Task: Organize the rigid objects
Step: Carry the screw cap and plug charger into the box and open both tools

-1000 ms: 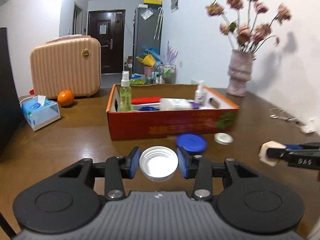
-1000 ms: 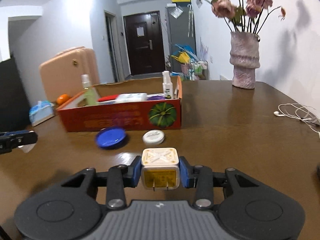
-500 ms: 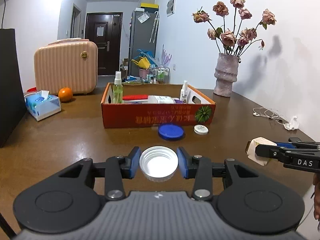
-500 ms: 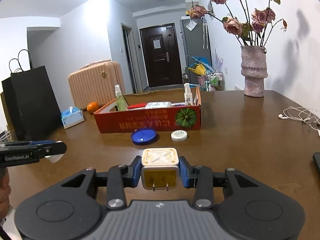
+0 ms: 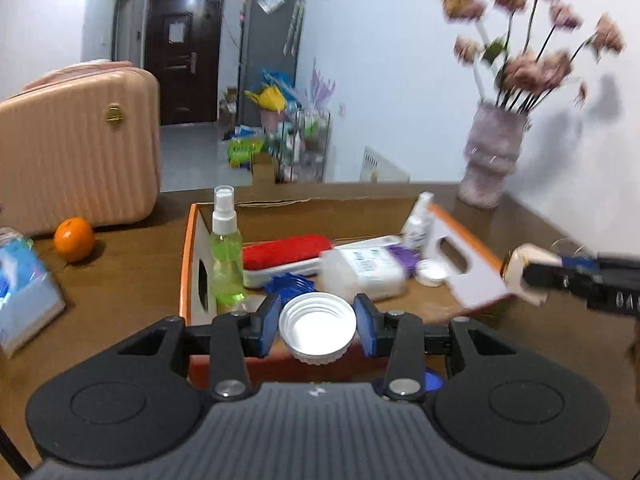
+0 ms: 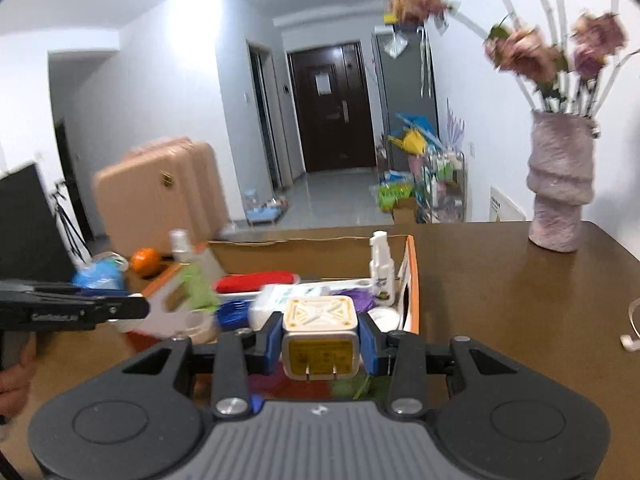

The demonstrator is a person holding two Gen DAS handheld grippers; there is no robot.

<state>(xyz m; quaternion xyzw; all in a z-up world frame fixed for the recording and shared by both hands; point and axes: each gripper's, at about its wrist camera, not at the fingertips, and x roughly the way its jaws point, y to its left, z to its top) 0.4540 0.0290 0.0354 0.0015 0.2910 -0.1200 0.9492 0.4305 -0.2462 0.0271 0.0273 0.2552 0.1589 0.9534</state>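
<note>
Brown table (image 5: 120,280) — left hand-held gripper (image 5: 317,326) pinching white cap (image 5: 317,327), right hand-held gripper (image 6: 319,340) pinching charger (image 6: 319,330) — above box (image 5: 472,280).

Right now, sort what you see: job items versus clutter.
Job: white cap in left gripper; charger plug in right gripper; orange box.
Clutter: orange fruit, pink suitcase, vase, tissue pack.

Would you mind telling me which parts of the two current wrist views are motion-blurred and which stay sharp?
Left wrist view: the white cap in the left gripper is crisp, while the flowers and the right gripper smear. Right wrist view: the charger plug in the right gripper is sharp; the green spray bottle and suitcase are blurred, with ceiling glare.
</note>
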